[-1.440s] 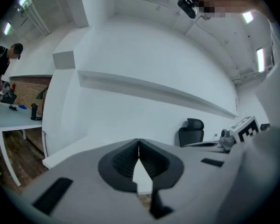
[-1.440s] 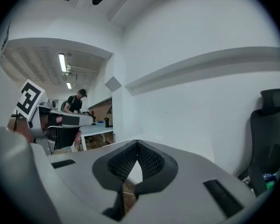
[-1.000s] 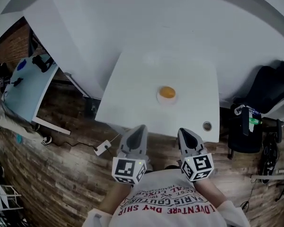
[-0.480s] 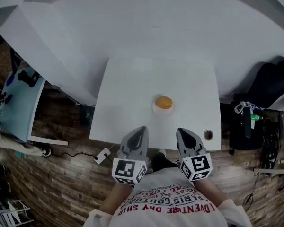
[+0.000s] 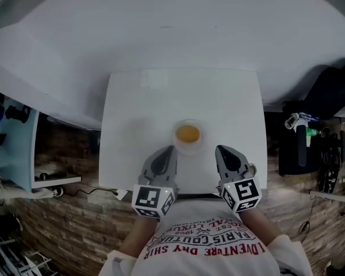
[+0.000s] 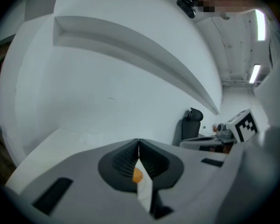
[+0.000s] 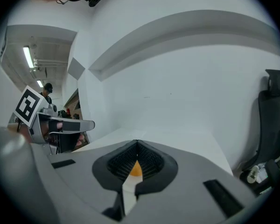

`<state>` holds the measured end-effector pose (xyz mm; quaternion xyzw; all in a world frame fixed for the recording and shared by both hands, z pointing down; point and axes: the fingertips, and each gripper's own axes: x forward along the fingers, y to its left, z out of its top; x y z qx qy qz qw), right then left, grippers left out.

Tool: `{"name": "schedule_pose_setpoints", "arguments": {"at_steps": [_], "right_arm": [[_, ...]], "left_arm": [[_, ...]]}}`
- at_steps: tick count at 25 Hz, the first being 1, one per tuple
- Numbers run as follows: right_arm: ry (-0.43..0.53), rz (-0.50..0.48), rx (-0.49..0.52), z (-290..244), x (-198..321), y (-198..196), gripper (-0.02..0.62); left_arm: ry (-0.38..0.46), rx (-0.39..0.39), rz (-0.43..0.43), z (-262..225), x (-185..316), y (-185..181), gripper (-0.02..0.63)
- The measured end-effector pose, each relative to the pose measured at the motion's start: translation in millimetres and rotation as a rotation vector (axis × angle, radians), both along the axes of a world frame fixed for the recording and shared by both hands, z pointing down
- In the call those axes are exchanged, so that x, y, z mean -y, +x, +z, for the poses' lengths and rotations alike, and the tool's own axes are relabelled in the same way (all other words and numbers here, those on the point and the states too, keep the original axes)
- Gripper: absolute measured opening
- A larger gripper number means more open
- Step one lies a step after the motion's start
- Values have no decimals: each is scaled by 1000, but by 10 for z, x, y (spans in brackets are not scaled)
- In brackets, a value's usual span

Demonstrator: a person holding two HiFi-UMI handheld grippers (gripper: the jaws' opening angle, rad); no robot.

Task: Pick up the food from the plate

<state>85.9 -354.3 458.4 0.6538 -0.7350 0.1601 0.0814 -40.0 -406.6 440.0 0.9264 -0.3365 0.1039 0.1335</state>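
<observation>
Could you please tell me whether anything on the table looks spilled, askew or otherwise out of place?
Nothing stands out. The orange food sits centred on its plate, which lies flat on the white table, with no spill or damage visible around it.

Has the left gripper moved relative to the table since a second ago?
Yes, forward. Its tip was short of the table, over the floor; now the left gripper reaches over the near edge, beside the plate.
</observation>
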Motion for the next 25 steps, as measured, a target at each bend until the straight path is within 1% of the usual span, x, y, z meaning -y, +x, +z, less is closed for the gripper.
{"name": "schedule_pose_setpoints", "arguments": {"at_steps": [5, 7, 10, 12, 15, 17, 18, 19, 22, 25], "right_arm": [[-35, 32, 18, 146, 157, 102, 9], [-49, 52, 27, 197, 193, 108, 9], [-77, 98, 37, 274, 224, 124, 9], [-94, 132, 46, 325, 216, 110, 9], [-121, 174, 65, 424, 175, 49, 9], [-137, 193, 75, 490, 172, 9, 9], [-145, 200, 79, 521, 172, -10, 9], [-154, 206, 84, 553, 170, -28, 9], [-181, 220, 98, 653, 154, -63, 9], [-201, 239, 99, 740, 138, -23, 9]], "left_arm": [[-39, 40, 52, 210, 156, 155, 8], [-53, 62, 105, 300, 179, 213, 8], [-79, 97, 208, 443, 184, 302, 8], [-94, 119, 245, 528, 203, 302, 8], [-123, 140, 278, 656, 244, 268, 8], [-128, 165, 329, 758, 268, 295, 18], [-123, 188, 365, 819, 272, 321, 57], [-116, 217, 403, 887, 270, 346, 115], [-97, 303, 499, 1100, 265, 417, 212], [-77, 379, 588, 1278, 267, 521, 294]]}}
